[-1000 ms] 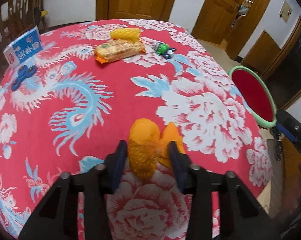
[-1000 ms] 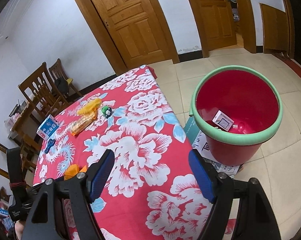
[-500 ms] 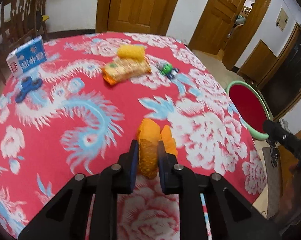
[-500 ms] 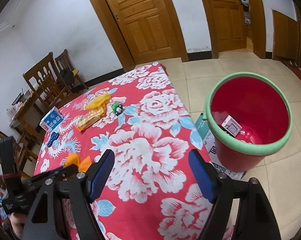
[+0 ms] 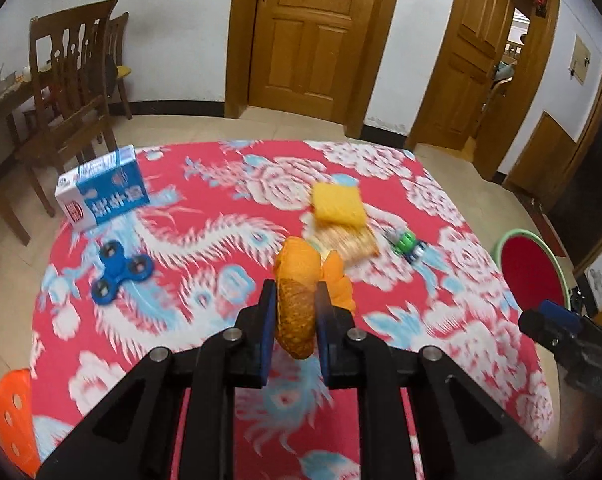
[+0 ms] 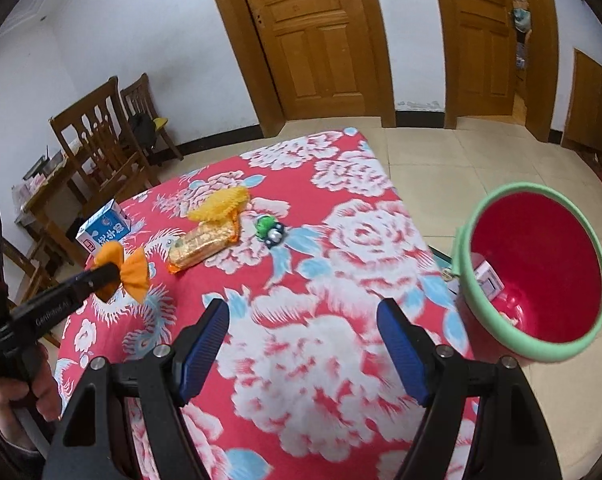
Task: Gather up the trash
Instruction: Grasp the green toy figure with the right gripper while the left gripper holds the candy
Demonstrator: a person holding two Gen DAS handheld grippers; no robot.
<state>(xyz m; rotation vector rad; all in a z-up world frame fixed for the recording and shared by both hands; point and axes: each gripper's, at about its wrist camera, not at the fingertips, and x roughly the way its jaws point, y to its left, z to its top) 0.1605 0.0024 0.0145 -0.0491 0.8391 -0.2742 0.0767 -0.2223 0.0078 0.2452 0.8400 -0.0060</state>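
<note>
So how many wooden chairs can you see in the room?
2: one wooden chair stands beyond the table's far left corner, and a second chair sits behind it against the wall. Others may be out of frame.

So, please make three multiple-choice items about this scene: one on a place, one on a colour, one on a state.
1. Where does the bin stand?
A. on the table
B. on the floor beside the table
C. on a chair

2. What colour is the spinner?
A. blue
B. green
C. white

3. How is the left gripper?
A. open above the cloth
B. shut on nothing
C. shut on the orange wrapper

Answers:
1. B, the red bin with its green rim sits on the tiles past the table edge.
2. A, its three lobes are blue.
3. C, its fingers press the wrapper from both sides, clear of the cloth.
</note>
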